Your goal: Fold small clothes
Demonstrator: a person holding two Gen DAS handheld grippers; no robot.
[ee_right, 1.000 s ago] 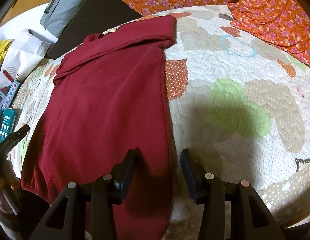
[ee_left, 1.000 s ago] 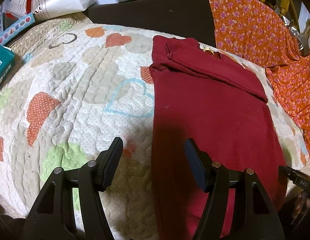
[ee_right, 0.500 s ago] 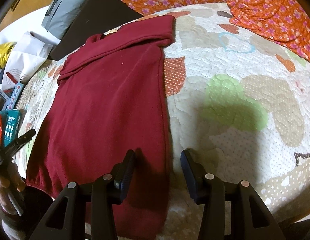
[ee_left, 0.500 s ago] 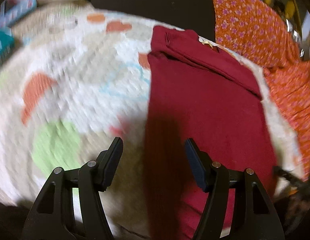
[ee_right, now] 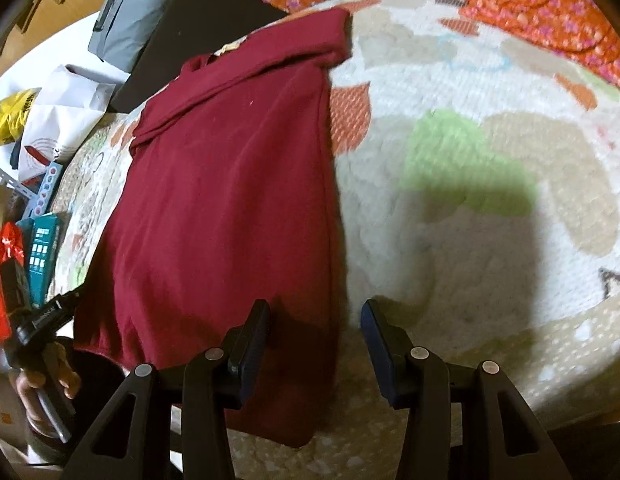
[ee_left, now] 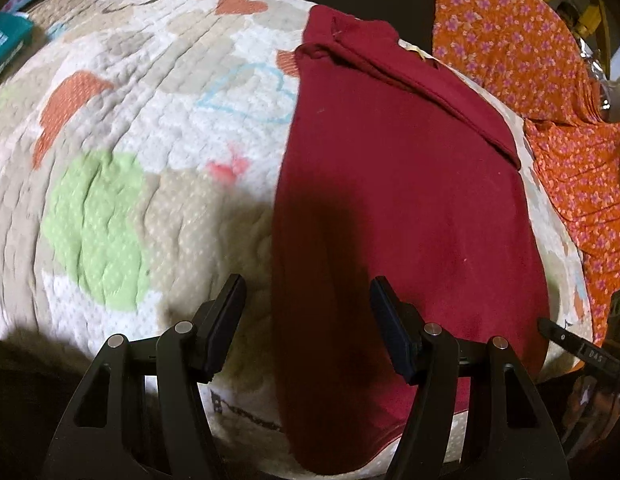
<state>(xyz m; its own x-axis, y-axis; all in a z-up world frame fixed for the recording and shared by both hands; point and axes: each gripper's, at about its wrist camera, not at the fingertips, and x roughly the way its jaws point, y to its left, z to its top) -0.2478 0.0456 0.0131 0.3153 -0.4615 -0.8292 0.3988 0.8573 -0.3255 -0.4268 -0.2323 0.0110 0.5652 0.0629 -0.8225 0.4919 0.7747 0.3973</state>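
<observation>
A dark red shirt (ee_left: 398, 200) lies flat on a heart-patterned quilt (ee_left: 129, 160), sleeves folded in, collar end far, hem at the near edge. My left gripper (ee_left: 307, 300) is open above the shirt's left hem edge, holding nothing. In the right wrist view the shirt (ee_right: 229, 208) lies left of centre. My right gripper (ee_right: 316, 316) is open above the shirt's right hem edge, holding nothing. The other gripper shows at each view's side (ee_left: 578, 348) (ee_right: 45, 320).
Orange flowered cloth (ee_left: 550, 60) lies past the quilt's right side. A dark cushion (ee_right: 197, 32), a grey bag (ee_right: 129, 20), white bags (ee_right: 61, 120) and teal boxes (ee_right: 41, 256) lie left and beyond. The quilt (ee_right: 470, 200) drops off at the near edge.
Both grippers have pulled back toward the near hem of the shirt, which now reaches closer to the fingers. Both stayed open. The shirt has not moved.
</observation>
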